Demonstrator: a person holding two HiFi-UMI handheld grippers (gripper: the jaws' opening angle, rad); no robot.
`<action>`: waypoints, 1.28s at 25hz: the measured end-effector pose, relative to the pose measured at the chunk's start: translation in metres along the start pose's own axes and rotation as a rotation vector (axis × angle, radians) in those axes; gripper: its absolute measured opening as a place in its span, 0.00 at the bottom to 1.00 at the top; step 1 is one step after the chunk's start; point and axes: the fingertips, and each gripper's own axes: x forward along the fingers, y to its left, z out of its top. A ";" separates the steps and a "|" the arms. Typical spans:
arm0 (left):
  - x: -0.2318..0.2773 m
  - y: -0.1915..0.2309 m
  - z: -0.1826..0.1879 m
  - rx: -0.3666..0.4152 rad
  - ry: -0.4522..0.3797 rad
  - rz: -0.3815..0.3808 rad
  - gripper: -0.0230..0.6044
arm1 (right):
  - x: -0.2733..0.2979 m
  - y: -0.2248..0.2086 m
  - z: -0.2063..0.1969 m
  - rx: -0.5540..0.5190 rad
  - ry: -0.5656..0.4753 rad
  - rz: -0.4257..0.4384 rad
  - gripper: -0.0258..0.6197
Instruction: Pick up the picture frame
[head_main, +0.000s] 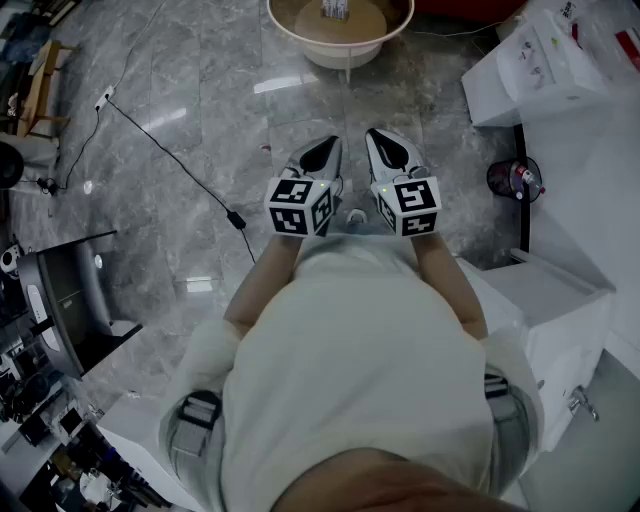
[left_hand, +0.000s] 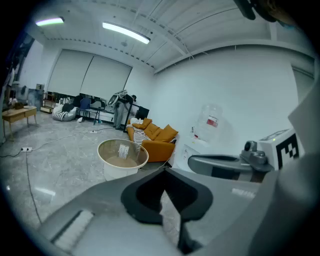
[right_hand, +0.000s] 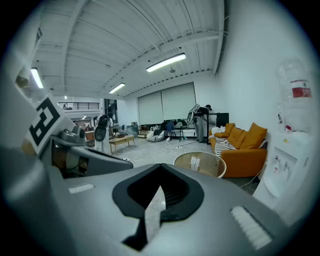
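Closest in, the person's white top (head_main: 360, 350) fills the bottom of the head view, both arms reaching forward. The left gripper (head_main: 322, 152) and right gripper (head_main: 392, 142) sit side by side just in front of the body, close together and tipped a bit down toward the floor. Both have their jaws pressed together with nothing between them, just grey marble floor (head_main: 200, 90) past the tips. A black cable (head_main: 170, 157) runs across the floor off to the left, and a white cabinet (head_main: 560, 310) stands close on the right. Further ahead there's a round table (head_main: 288, 30) with a raised rim. What looks like the picture frame (head_main: 338, 8) stands upright in the middle of it, well apart from both grippers. Way back, an orange sofa (right_hand: 247, 145) sits by the wall, with a water dispenser (right_hand: 295, 150) near it.
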 end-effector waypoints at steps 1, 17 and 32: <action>-0.003 0.002 0.002 0.005 -0.010 0.010 0.04 | -0.002 0.001 0.001 0.009 -0.009 -0.003 0.04; -0.015 0.002 0.015 0.027 -0.087 0.073 0.04 | -0.007 0.007 0.011 -0.016 -0.056 0.048 0.04; -0.006 0.002 0.004 -0.018 -0.074 0.103 0.04 | -0.001 0.001 -0.003 0.007 -0.021 0.077 0.04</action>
